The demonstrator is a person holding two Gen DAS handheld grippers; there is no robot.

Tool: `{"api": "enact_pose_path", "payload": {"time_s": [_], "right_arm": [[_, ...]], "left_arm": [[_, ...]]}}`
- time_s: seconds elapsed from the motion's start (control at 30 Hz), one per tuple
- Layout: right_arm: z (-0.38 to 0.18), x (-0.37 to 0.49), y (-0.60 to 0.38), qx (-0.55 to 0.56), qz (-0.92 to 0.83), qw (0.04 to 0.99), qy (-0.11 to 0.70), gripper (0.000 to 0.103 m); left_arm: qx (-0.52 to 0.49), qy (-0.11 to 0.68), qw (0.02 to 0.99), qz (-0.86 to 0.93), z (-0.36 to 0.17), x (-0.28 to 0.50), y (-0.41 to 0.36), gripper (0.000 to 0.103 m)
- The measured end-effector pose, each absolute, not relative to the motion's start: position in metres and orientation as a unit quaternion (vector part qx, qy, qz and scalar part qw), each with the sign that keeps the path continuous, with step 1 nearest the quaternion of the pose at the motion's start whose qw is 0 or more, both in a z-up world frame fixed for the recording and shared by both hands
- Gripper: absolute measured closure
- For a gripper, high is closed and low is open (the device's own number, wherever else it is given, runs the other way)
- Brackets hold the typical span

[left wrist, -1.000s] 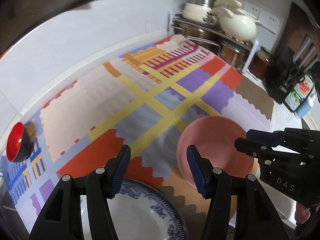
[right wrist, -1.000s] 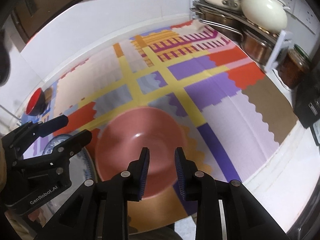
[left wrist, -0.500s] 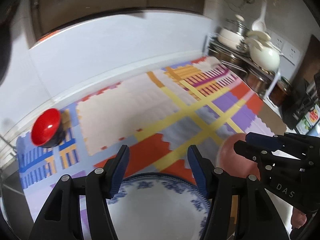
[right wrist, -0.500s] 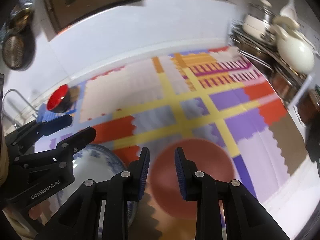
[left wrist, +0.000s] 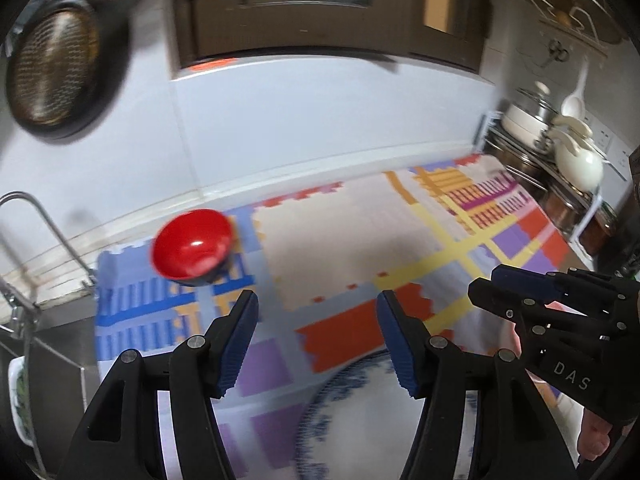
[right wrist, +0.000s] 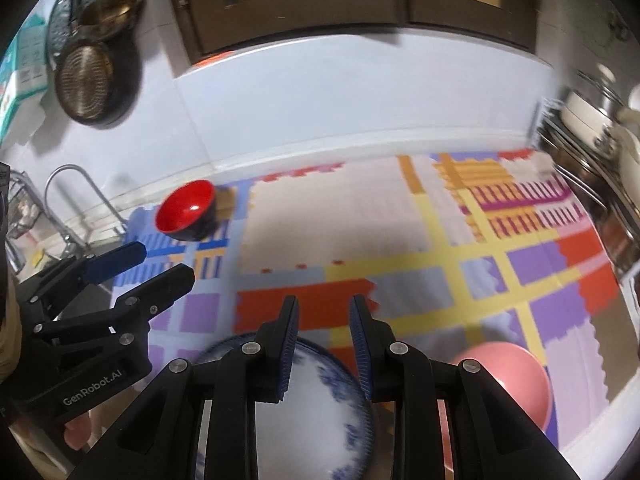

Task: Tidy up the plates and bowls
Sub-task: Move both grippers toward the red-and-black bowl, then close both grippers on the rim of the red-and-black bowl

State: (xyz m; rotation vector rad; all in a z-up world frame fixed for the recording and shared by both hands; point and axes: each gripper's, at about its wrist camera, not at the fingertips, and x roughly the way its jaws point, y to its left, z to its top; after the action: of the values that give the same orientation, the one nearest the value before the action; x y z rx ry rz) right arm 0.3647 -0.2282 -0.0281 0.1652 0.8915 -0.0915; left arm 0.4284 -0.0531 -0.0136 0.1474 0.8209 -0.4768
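A red bowl with a black outside (left wrist: pixel 192 242) (right wrist: pixel 186 210) sits at the far left of the patterned mat, ahead and left of both grippers. A white plate with a blue rim (left wrist: pixel 360 412) (right wrist: pixel 304 400) lies on the mat's near edge, under the fingers. A pink bowl (right wrist: pixel 508 380) rests near the front right. My left gripper (left wrist: pixel 316 308) (right wrist: pixel 140 266) hovers above the mat, open and holding nothing. My right gripper (right wrist: pixel 323 310) (left wrist: pixel 486 282) hangs beside it, its jaws a narrow gap apart with nothing between them.
A sink with a curved tap (left wrist: pixel 36 232) lies left of the mat. A rack of pots and a cream teapot (left wrist: pixel 576 160) stands at the back right. Pans (right wrist: pixel 94 80) hang on the white wall, under dark cabinets.
Both grippers have swung left and lifted. The red bowl has come from the left edge towards the middle, and the pink bowl has slipped from the left wrist view to the right wrist view's lower right.
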Motion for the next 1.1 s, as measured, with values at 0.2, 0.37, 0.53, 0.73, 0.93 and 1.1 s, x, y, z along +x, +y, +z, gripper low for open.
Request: {"api": "enact_pose_path", "payload": {"time_s": [0.2, 0.37, 0.53, 0.73, 0.93, 1.1], "right_arm": [[-0.027, 0.392, -0.192, 0.070, -0.012, 0.901, 0.427, 0.076], [-0.027, 0.415, -0.168, 0.069, 0.007, 0.902, 0.425, 0.076], [-0.026, 0.442, -0.147, 0.063, 0.025, 0.905, 0.421, 0.076], [-0.029, 0.472, -0.129, 0.053, 0.042, 0.907, 0.417, 0.076], [-0.038, 0.502, -0.116, 0.047, 0.060, 0.904, 0.421, 0.076], [-0.051, 0.528, -0.102, 0.046, 0.074, 0.899, 0.429, 0.076]], "left_arm": [[0.066, 0.393, 0.897, -0.192, -0.014, 0.448, -0.014, 0.042], [0.065, 0.395, 0.901, -0.166, -0.017, 0.465, 0.013, 0.042], [0.059, 0.399, 0.903, -0.147, -0.022, 0.483, 0.033, 0.042], [0.054, 0.403, 0.905, -0.128, -0.031, 0.506, 0.051, 0.042], [0.048, 0.411, 0.904, -0.109, -0.045, 0.529, 0.065, 0.042], [0.043, 0.421, 0.901, -0.099, -0.061, 0.550, 0.072, 0.042]]}}
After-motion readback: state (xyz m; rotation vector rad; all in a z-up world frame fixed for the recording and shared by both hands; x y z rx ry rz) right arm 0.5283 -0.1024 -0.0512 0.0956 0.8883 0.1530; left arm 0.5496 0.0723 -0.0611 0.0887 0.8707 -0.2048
